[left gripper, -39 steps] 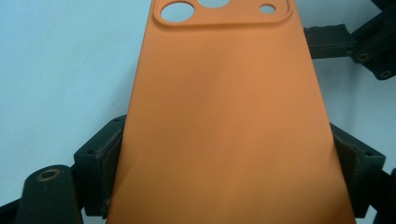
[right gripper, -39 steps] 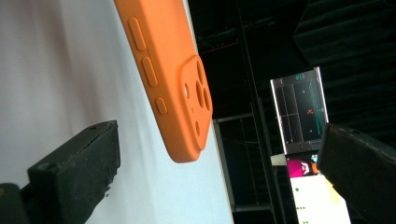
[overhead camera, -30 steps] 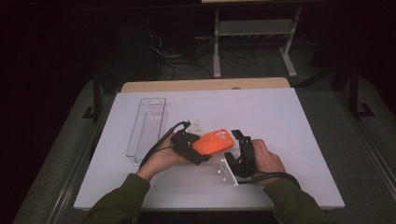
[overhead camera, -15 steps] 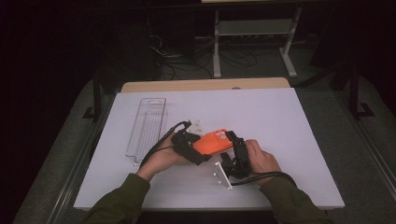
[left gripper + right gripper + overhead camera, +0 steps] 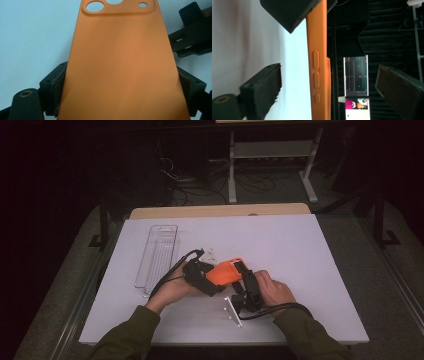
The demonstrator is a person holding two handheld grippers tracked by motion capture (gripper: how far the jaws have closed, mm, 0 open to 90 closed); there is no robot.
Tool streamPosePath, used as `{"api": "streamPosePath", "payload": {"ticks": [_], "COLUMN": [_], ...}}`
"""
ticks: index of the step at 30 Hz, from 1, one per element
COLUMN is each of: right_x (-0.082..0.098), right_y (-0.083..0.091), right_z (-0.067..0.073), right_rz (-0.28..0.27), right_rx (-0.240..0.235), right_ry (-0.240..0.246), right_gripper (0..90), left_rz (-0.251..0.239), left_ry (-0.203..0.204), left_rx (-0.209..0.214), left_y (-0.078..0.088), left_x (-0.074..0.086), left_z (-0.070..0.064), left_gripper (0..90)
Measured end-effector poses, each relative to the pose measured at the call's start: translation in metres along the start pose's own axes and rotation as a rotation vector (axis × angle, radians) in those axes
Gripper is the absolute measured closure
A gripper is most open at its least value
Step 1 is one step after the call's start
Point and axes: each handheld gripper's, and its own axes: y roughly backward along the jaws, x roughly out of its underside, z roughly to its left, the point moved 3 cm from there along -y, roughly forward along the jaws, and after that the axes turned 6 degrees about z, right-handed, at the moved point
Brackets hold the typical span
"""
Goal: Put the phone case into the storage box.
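An orange phone case [image 5: 225, 271] hangs just above the white table [image 5: 300, 250], back side up, its camera cut-outs [image 5: 95, 6] pointing away. My left gripper [image 5: 209, 279] is shut on it, with the pads [image 5: 59, 85] pressing both long edges. My right gripper [image 5: 246, 276] has come in from the right and straddles the case's far end. Its jaws have just been closing. Between them the case stands edge-on, its side buttons [image 5: 316, 72] showing, with a gap on each side. The right gripper [image 5: 329, 90] is open.
A clear plastic tray [image 5: 157, 252] lies on the table's left part, and a small white piece [image 5: 210, 254] lies just beyond the left gripper. A wooden board [image 5: 220, 211] runs along the far edge. Behind it, cables and a white stand [image 5: 270, 150] sit on the dark floor.
The right gripper has slid left, up to the case's far end, and now has that end between its jaws. The left gripper and the case have stayed where they were.
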Motion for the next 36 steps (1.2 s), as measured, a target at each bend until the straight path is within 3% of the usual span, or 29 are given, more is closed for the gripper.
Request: {"api": "streamPosePath", "payload": {"ticks": [11,17,25,36], "right_x": [-0.0041,-0.0048,-0.0059,-0.0067], "right_y": [0.0046,0.006,0.0076,0.0083], "right_z": [0.0007,0.0016,-0.0001,0.0007], "right_rz": [-0.007,-0.005,-0.026,-0.026], "right_rx": [-0.016,-0.017,-0.038,-0.037], "right_ry": [0.033,0.015,0.03,0.044], "right_gripper": [32.8,44.8,59.9,71.2], "left_rz": [-0.002,0.001,-0.008,-0.016], "left_ry": [-0.008,-0.009,0.003,0.009], "left_rx": [0.0,0.002,0.002,0.012], "left_y": [-0.0008,-0.0015,-0.0019,-0.0005], "left_x": [-0.0007,-0.0009,-0.0008,-0.001], "left_z": [-0.0015,-0.0025,-0.0024,-0.0017], "left_gripper": [15.6,15.6,15.5,15.5]}}
